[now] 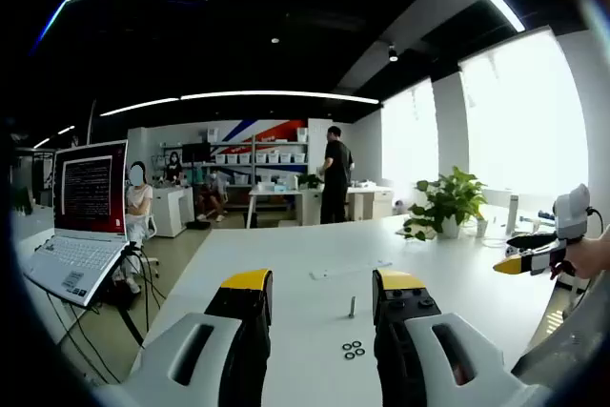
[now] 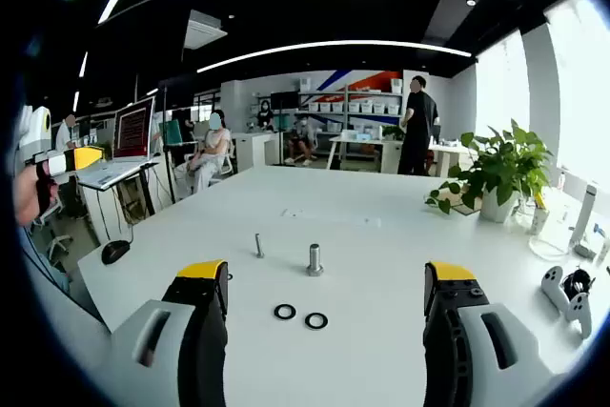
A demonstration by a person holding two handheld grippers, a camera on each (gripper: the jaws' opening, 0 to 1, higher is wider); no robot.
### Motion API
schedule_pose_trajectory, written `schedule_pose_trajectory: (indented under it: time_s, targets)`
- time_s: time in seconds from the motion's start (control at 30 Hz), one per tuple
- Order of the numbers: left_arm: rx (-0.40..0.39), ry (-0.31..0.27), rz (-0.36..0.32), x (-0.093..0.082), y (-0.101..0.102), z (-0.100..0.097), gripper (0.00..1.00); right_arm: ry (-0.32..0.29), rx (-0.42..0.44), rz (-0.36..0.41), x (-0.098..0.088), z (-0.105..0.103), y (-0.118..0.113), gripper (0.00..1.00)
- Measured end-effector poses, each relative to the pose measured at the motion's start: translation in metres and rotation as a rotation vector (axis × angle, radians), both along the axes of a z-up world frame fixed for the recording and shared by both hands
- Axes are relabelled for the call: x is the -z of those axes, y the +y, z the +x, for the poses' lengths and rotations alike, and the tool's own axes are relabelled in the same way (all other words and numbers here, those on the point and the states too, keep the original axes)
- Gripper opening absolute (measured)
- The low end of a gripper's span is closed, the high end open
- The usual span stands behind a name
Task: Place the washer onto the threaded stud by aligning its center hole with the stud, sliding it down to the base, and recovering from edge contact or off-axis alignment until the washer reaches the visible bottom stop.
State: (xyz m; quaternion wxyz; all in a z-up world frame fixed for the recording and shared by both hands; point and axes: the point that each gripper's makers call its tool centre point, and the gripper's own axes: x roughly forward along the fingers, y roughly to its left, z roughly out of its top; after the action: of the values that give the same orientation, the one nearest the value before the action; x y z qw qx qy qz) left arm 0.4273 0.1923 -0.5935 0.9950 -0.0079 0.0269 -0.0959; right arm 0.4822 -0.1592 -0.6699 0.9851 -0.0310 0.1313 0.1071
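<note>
Washers (image 2: 300,315) flat beside stud (image 2: 315,259) | both grippers — jaws apart, empty

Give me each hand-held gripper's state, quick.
Left hand-held gripper: open, holding nothing, above the white table.
Right hand-held gripper: open wide, holding nothing; washers lie on the table between its jaws.

Bright daylight blows out the windows (image 1: 519,111), ceiling strips (image 2: 334,47) glow, and edges bend, perhaps softening.
</note>
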Motion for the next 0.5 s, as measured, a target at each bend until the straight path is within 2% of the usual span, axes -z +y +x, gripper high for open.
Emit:
schedule_pose_trajectory:
  time_s: [0.27, 0.5]
  targets:
    - [-0.012, 0.001, -0.009, 0.0017, 0.0066, 0.0013, 0.41, 0.008, -0.001, -0.004, 0.0019, 0.0011, 0.0002, 0.86]
    - [-0.011, -0.004, -0.013, 0.0033, 0.0018, 0.0006, 0.41, 0.011, 0.007, -0.004, 0.0041, 0.0046, 0.0002, 0.85]
